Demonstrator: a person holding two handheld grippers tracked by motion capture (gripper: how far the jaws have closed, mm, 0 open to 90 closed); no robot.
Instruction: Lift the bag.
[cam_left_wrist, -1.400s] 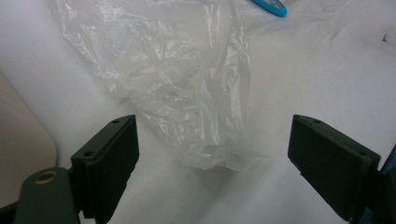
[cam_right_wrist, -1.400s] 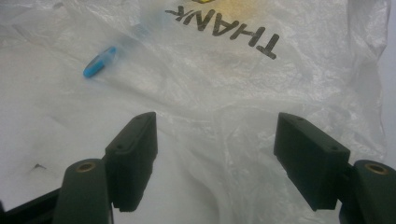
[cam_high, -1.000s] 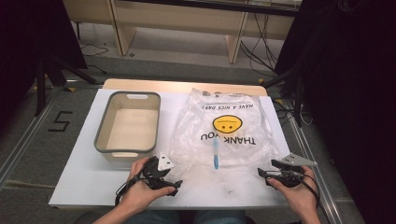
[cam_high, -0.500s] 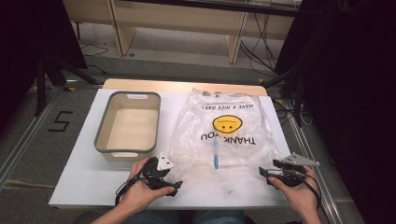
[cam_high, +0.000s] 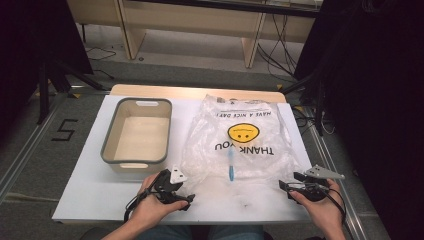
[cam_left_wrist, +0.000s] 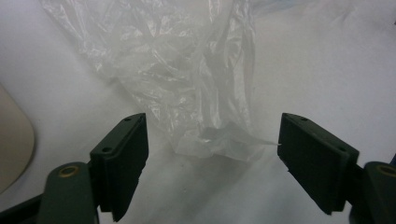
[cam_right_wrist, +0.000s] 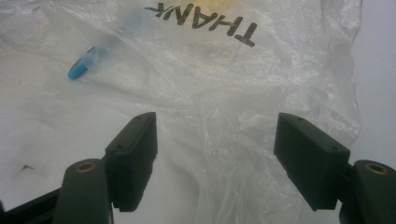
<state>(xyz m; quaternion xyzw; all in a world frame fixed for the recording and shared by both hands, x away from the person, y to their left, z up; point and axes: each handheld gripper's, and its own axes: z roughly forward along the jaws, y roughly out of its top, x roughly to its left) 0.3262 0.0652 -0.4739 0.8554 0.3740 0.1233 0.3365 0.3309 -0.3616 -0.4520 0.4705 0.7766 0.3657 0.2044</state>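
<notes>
A clear plastic bag (cam_high: 240, 145) with a yellow smiley and "THANK YOU" print lies flat on the white table (cam_high: 90, 187). Inside it, near its front edge, is a small blue-tipped item (cam_high: 230, 169), which also appears in the right gripper view (cam_right_wrist: 82, 65). My left gripper (cam_high: 186, 199) is held at the bag's front left corner, open, with a crumpled bag corner (cam_left_wrist: 219, 140) on the table between its jaws (cam_left_wrist: 212, 163). My right gripper (cam_high: 286, 187) is at the bag's front right corner, open (cam_right_wrist: 215, 158) over the film (cam_right_wrist: 261, 84).
A beige bin (cam_high: 111, 150) with a grey rim stands empty left of the bag; its rounded edge (cam_left_wrist: 14, 140) appears in the left gripper view. Bare white table lies along the front edge. Dark curtains and cables surround the table.
</notes>
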